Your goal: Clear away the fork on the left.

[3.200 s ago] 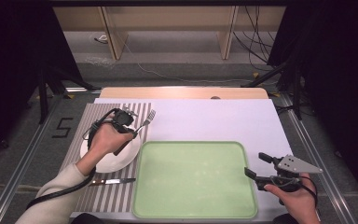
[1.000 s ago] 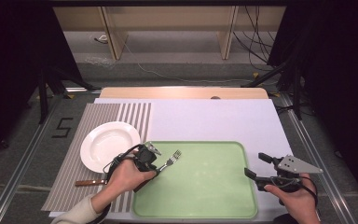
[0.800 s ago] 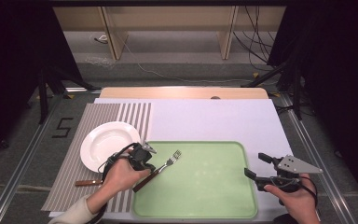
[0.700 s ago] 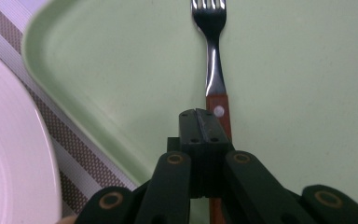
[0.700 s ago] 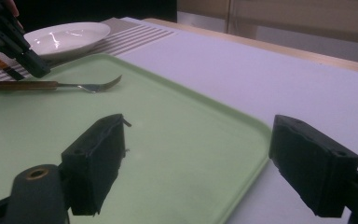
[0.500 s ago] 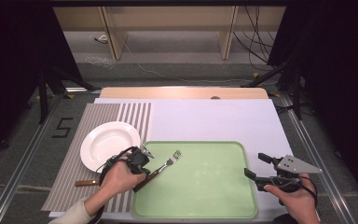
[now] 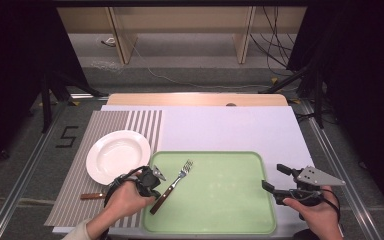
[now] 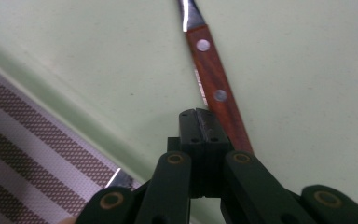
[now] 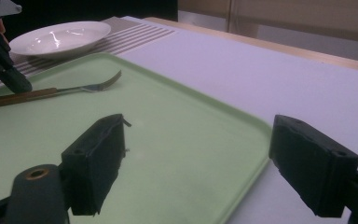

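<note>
Resting on the pale green plastic tray (image 7: 230, 200), the fork with the reddish-brown wooden handle (image 7: 172, 185) lies on the tray's left part, tines pointing up and to the right in the high view, handle end near the tray's left rim. My left hand-held gripper (image 7: 152, 182) sits just beside that handle, and its jaws have just been closing; in the left gripper view the two black pads (image 8: 200, 126) are pressed together with nothing between them, and the riveted handle (image 8: 216, 88) runs past their right side, free of the pads. The fork is not in my grip; it lies flat on the tray.

My right hand-held gripper (image 7: 280, 180) hovers at the tray's right edge, well apart from the fork. Its jaws stand wide apart and hold nothing; in the right gripper view the tray's rim (image 9: 242, 154) passes between them.

Left of the tray, a round white ceramic plate (image 7: 117, 155) sits on a brown-and-white striped placemat (image 7: 140, 125). A second utensil with a brown handle (image 7: 91, 196) lies on the mat below the plate, partly hidden by my left hand (image 7: 125, 200). The tray and mat rest on a white sheet (image 7: 230, 130) covering the desk.
</note>
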A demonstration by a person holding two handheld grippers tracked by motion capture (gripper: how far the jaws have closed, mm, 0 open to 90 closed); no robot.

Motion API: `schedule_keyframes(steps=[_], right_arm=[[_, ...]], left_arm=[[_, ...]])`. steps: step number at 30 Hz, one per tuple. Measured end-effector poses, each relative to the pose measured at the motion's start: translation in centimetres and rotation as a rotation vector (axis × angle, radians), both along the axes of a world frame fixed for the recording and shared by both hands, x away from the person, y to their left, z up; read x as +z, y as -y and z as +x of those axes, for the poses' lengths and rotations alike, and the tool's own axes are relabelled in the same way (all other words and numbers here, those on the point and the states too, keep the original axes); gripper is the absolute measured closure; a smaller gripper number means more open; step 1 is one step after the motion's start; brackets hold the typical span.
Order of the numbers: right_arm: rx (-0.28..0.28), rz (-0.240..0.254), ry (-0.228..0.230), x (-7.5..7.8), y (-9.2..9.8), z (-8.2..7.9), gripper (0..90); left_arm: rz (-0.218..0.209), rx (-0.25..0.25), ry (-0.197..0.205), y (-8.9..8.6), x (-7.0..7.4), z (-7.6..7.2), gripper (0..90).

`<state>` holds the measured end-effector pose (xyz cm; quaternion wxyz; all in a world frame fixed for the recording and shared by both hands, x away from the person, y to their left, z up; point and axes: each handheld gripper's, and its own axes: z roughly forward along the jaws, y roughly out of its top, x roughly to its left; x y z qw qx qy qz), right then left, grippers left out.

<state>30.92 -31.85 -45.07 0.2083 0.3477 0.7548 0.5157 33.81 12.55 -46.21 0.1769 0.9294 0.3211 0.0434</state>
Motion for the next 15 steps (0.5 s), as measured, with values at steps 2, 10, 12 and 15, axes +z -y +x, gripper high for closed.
schedule_keyframes(steps=[2,10,12,15], right_arm=[[0.001,-0.001,0.000,0.0,0.0,0.0,19.5],[0.001,0.001,-0.002,0.0,0.0,0.0,19.5],[0.001,0.001,-0.002,0.0,0.0,0.0,19.5],[0.002,0.000,-0.001,0.0,0.0,0.0,19.5]], left_arm=[[-0.004,-0.017,0.001,0.2,0.0,-0.2,89.8],[-0.022,-0.053,-0.010,0.9,0.0,-0.9,89.8],[-0.024,-0.067,-0.013,1.2,0.0,-1.1,89.8],[-0.028,-0.082,-0.019,1.6,0.0,-1.4,89.8]])
